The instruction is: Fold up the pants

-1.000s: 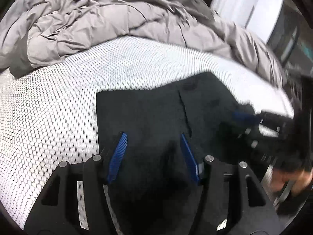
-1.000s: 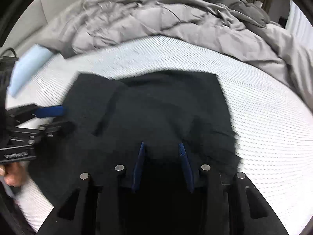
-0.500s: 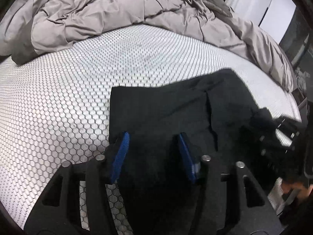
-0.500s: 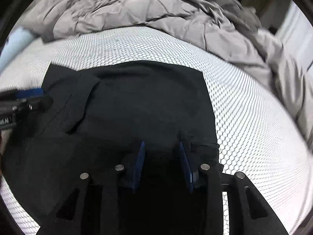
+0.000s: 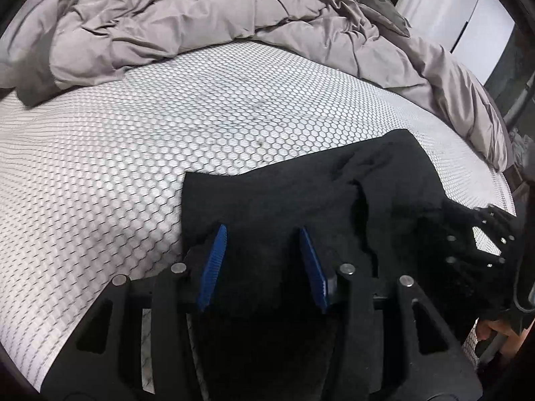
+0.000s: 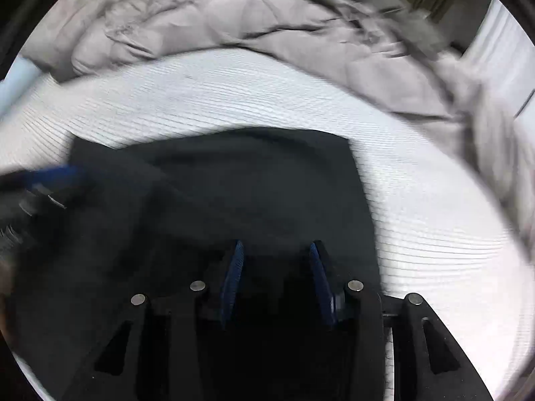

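Note:
Black pants (image 5: pixel 301 197) lie spread on a white honeycomb-patterned mattress (image 5: pixel 133 153), near its front edge. They also show in the right wrist view (image 6: pixel 254 180), which is blurred. My left gripper (image 5: pixel 262 234) is open, its blue fingers straddling the pants' left part. My right gripper (image 6: pixel 274 250) is open over the pants' near right part; it also shows at the right of the left wrist view (image 5: pixel 468 234). Whether either gripper touches the cloth I cannot tell.
A rumpled grey duvet (image 5: pixel 200 16) is heaped along the back and right of the mattress; it shows in the right wrist view (image 6: pixel 234 26) too. A pale blue object (image 6: pixel 16 80) lies at far left. White cupboards (image 5: pixel 458 10) stand beyond the bed.
Both grippers dropped lower and nearer the pants' front edge. The left gripper narrowed slightly; the right gripper widened slightly. The right view is still in motion blur.

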`<state>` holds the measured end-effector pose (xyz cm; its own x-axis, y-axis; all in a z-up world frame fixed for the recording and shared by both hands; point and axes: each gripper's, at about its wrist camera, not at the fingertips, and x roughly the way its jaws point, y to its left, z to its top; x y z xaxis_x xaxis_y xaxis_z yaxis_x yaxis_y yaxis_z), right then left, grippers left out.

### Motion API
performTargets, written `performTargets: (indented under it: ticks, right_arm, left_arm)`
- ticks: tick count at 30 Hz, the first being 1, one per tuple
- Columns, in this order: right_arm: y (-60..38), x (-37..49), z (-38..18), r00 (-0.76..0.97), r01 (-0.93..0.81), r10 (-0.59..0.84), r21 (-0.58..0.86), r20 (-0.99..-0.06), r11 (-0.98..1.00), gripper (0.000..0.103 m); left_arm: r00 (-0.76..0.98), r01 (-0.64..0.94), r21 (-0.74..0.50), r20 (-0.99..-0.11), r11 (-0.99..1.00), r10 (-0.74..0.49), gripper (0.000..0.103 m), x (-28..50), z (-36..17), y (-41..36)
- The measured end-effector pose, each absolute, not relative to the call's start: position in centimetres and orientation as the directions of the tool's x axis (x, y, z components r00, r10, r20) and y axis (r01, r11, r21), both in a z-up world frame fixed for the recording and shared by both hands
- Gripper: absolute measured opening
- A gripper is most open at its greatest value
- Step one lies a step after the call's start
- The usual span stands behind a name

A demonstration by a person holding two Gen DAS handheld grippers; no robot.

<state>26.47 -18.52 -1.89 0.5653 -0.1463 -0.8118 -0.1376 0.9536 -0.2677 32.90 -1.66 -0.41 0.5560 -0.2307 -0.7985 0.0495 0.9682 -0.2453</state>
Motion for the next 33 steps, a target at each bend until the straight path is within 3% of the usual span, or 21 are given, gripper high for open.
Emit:
performTargets:
  ticks: [2,4,8,10,13,16,19,22,25,29,32,33]
  right_arm:
    - [-18.9,25.3,-0.9,0.591,-0.142,-0.099,-0.224,-0.8,0.964,0.042]
    - [-18.7,23.8,0.8,0.615,-0.189,0.045,-0.091,-0.788,0.978,0.043]
    - [-16.0,23.3,0.6,0.554,-0.344,0.255,0.061,-0.792,0.937,0.044]
    - [-14.6,24.1,-1.5,0.51,-0.371,0.206,0.003,-0.835,0.929,0.044]
    - [-15.4,24.0,-3.2,0.502,-0.37,0.155,-0.049,-0.851,0.928,0.047]
    - [-19.6,23.3,-2.5,0.533,-0.296,0.066,-0.113,-0.844,0.949,0.048]
    - [-21.1,22.5,-1.7,0.545,-0.305,0.135,-0.045,-0.827,0.951,0.046]
    - [-19.6,21.0,0.2,0.581,-0.326,0.194,-0.008,-0.791,0.945,0.046]
    - [-16.8,21.0,0.1,0.538,-0.408,0.293,0.06,-0.79,0.911,0.05]
    - [-16.4,20.8,-2.7,0.481,-0.441,0.271,0.037,-0.834,0.897,0.05]
    - [-20.0,20.1,-2.2,0.525,-0.388,0.186,-0.04,-0.83,0.921,0.05]
    - [-21.2,20.0,-2.0,0.528,-0.383,0.195,-0.027,-0.826,0.923,0.045]
  left_arm:
    - [0.557,0.054,-0.266,-0.792,0.962,-0.25,0.043,31.5,1.0,-1.7]
    - [0.579,0.106,-0.31,-0.753,0.945,-0.312,0.043,29.7,2.4,-1.9]
    - [0.547,0.21,-0.258,-0.768,0.943,-0.332,0.043,28.0,1.9,-4.7]
    - [0.515,0.222,-0.169,-0.816,0.96,-0.263,0.044,28.1,-0.1,-5.8]
    - [0.533,0.251,-0.174,-0.796,0.952,-0.286,0.045,27.3,-0.3,-4.8]
    - [0.553,0.204,-0.127,-0.804,0.971,-0.221,0.045,26.4,0.2,-3.2]
    - [0.56,0.151,-0.135,-0.805,0.979,-0.197,0.042,25.5,1.3,-2.5]
    - [0.584,0.243,-0.189,-0.755,0.951,-0.3,0.043,23.8,2.6,-3.1]
    - [0.512,0.307,-0.184,-0.795,0.934,-0.325,0.043,23.8,0.8,-5.0]
    - [0.505,0.332,-0.198,-0.789,0.922,-0.35,0.044,23.4,0.2,-3.9]
    - [0.525,0.282,-0.133,-0.807,0.95,-0.268,0.045,22.6,0.1,-2.2]
    - [0.526,0.264,-0.136,-0.809,0.955,-0.261,0.044,22.6,0.0,-1.8]
